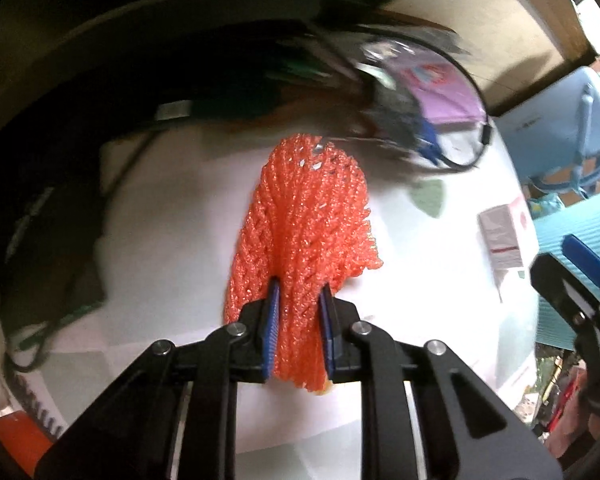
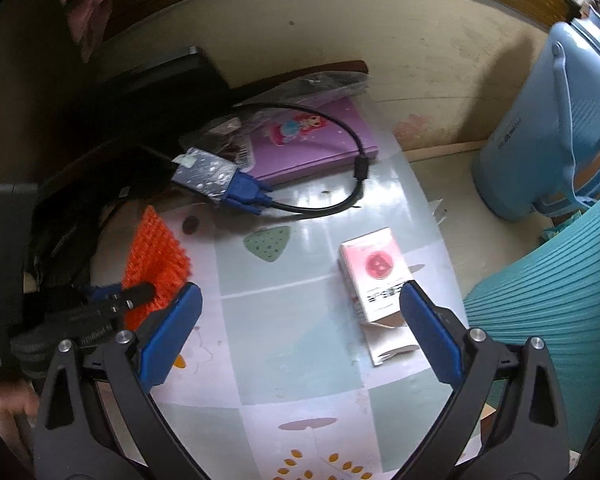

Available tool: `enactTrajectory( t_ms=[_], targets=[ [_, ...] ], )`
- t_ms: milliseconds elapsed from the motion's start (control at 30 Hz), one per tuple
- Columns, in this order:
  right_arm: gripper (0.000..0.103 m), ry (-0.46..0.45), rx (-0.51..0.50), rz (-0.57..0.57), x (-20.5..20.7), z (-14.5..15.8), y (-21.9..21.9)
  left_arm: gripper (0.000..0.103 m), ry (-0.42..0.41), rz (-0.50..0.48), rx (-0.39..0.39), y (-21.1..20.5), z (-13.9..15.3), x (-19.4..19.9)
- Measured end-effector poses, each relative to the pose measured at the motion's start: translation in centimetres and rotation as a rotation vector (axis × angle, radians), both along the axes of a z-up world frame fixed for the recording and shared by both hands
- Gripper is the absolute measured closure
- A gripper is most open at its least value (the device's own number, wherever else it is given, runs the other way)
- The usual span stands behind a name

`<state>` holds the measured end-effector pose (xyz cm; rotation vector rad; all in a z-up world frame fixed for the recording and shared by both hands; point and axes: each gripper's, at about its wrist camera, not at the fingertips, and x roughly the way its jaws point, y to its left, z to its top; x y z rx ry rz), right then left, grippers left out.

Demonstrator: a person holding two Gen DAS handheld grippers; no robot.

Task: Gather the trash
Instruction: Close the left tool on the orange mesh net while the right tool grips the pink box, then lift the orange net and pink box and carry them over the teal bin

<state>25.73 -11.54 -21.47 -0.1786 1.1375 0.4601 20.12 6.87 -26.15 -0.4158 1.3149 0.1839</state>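
Note:
My left gripper (image 1: 300,300) is shut on an orange foam fruit net (image 1: 304,224) and holds it above the table. The net also shows in the right wrist view (image 2: 156,256), clamped in the left gripper at the left. My right gripper (image 2: 300,304) is open and empty, its right finger just beside a small pink and white carton (image 2: 374,276) that lies on the table with its flap open. The carton also shows in the left wrist view (image 1: 504,236), and the right gripper shows there at the right edge (image 1: 580,276).
A purple notebook (image 2: 312,140), a black cable with a blue plug (image 2: 244,194) and a dark cluttered pile lie at the back left. A light blue kettle (image 2: 540,128) stands at the right. A teal ribbed chair back (image 2: 548,280) is close to the right gripper.

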Motion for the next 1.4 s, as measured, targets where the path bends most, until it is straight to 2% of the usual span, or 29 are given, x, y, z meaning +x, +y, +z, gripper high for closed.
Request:
enactTrajectory(
  t_ms=[233, 500, 600, 633, 733, 1000, 1200, 1400],
  targets=[
    [0.005, 0.030, -0.004, -0.025, 2.2, -1.6, -1.6, 0.086, 0.002, -0.018, -0.036, -2.7, -0.3, 0.8],
    [0.006, 0.076, -0.023, -0.007, 4.1, -4.3, -1.8, 0.085, 0.022, 0.007, -0.053, -3.7, -0.6, 1.5],
    [0.025, 0.106, -0.029, 0.014, 4.5, -5.5, -1.7, 0.085, 0.026, 0.019, -0.050, -4.2, -0.8, 1.6],
    [0.038, 0.126, -0.037, 0.019, 4.6, -6.1, -1.7, 0.085, 0.028, 0.021, -0.048, -4.2, -0.8, 1.6],
    [0.061, 0.099, -0.062, 0.036, 4.3, -6.3, -1.7, 0.085, 0.031, 0.028, -0.045, -4.3, -1.0, 1.5],
    [0.062, 0.146, 0.004, 0.020, 4.3, -5.8, -2.5, 0.085, 0.027, 0.018, -0.041, -4.5, -0.5, 1.6],
    [0.062, 0.134, 0.044, 0.038, 2.4, -3.3, -1.7, 0.085, 0.002, -0.006, -0.030, -4.6, 1.3, 1.3],
    [0.062, 0.102, 0.084, 0.058, -0.6, 0.4, -1.4, 0.085, -0.041, -0.028, -0.015, -4.2, 4.5, 0.1]
  ],
)
